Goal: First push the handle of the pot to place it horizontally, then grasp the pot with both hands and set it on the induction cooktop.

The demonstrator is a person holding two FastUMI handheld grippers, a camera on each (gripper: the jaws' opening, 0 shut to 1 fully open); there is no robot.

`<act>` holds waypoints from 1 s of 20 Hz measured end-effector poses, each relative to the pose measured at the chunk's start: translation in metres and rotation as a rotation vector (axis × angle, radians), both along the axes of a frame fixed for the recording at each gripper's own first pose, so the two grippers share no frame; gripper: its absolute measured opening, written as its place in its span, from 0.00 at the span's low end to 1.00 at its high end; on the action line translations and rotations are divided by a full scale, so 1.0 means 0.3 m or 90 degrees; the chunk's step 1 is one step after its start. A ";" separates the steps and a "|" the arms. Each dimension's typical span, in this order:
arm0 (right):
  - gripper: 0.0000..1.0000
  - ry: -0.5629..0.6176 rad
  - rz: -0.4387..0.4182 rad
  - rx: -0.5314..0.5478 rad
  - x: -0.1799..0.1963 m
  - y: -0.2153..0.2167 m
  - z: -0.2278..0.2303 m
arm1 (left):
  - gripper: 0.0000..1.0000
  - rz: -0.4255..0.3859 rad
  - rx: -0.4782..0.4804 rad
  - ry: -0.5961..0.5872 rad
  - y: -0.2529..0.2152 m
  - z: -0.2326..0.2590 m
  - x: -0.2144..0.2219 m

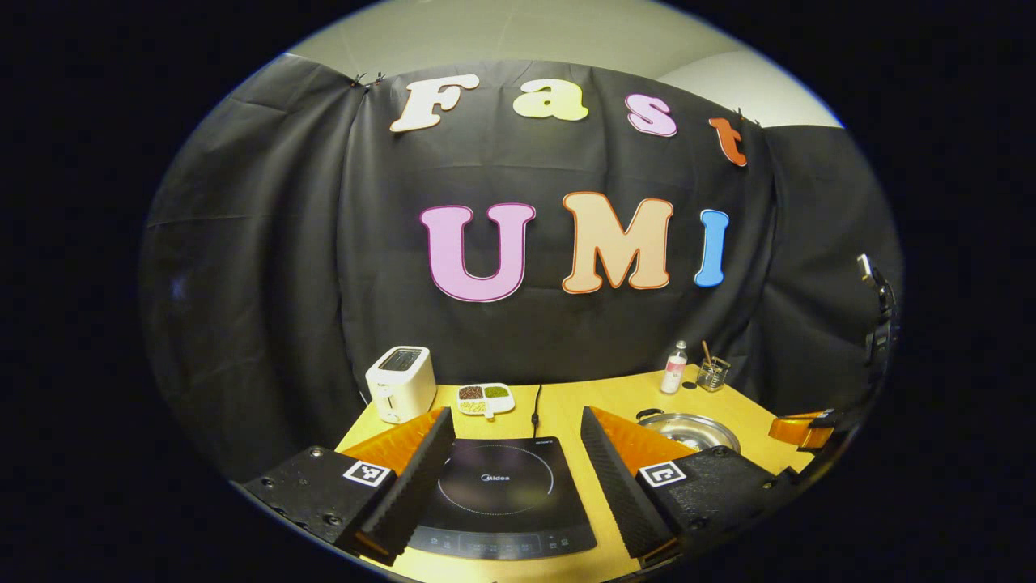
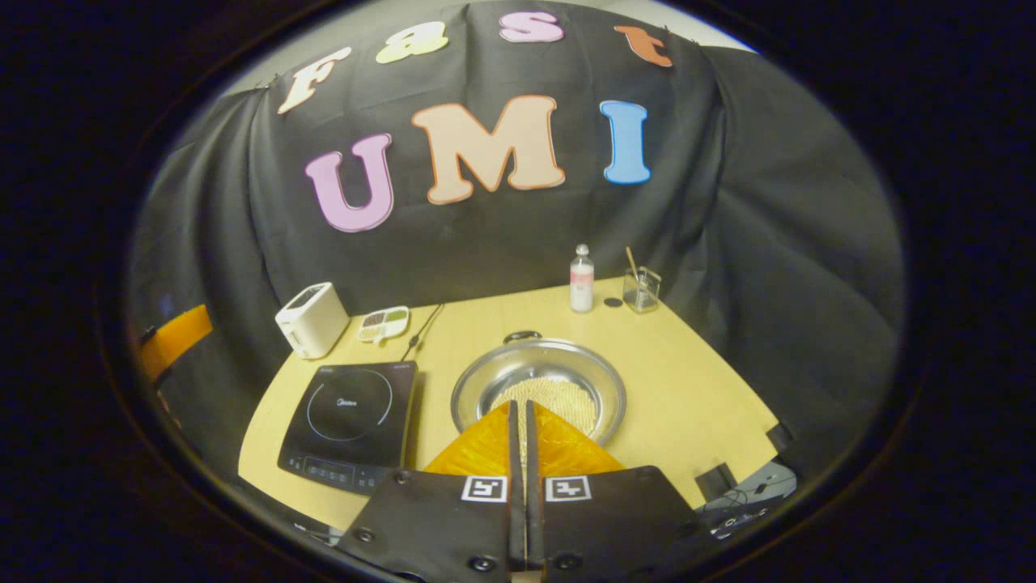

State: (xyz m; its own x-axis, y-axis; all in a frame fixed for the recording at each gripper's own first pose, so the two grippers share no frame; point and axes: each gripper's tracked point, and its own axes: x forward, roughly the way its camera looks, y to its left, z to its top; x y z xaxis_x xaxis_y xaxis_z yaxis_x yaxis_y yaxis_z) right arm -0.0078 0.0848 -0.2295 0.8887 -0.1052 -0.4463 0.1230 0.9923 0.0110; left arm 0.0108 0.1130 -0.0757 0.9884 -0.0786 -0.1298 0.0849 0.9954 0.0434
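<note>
Plainly, the one readable mark is the brand "Midea", printed in pale letters inside the ring of the induction cooktop, a flat, glossy black glass slab with a row of small touch symbols along its near edge. The left gripper hangs above it with its ribbed black fingers spread wide apart, nothing between them, each one backed by an orange wedge and a square black-and-white marker.

The right gripper view looks down into the pot, a shallow round pan of shiny metal with a patch of pale grains on its bottom and a small dark handle at its far rim. It sits on the yellow wooden table, just beside the cooktop on the cooktop's right. The right gripper is over the pot's near rim, its fingers pressed together with only a thin seam between them; whether it touches the rim cannot be told.

The left gripper view catches just the pot's edge past its own right finger. At the back stand a white toaster, a divided dish, a small bottle and a glass jar.
</note>
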 end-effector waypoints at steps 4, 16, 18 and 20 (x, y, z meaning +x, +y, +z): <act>0.00 0.062 0.013 0.016 -0.012 0.023 -0.131 | 0.96 0.013 0.003 0.003 0.038 -0.017 -0.005; 0.03 0.305 0.179 0.086 -0.008 0.098 -0.473 | 0.96 0.124 -0.012 0.015 0.005 -0.051 -0.004; 0.03 0.337 0.190 0.089 -0.003 0.089 -0.522 | 0.96 0.144 -0.013 0.021 0.000 -0.069 -0.007; 0.00 0.358 0.195 0.093 0.010 0.079 -0.551 | 0.96 0.160 -0.008 0.030 -0.004 -0.082 -0.002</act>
State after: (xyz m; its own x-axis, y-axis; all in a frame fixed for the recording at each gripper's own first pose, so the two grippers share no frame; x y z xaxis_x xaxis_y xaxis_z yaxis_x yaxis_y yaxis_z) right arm -0.0050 0.1083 -0.3948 0.4951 0.2126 -0.8424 -0.1391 0.9765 0.1647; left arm 0.0101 0.1118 -0.1003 0.9701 0.1668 -0.1763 -0.1636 0.9860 0.0330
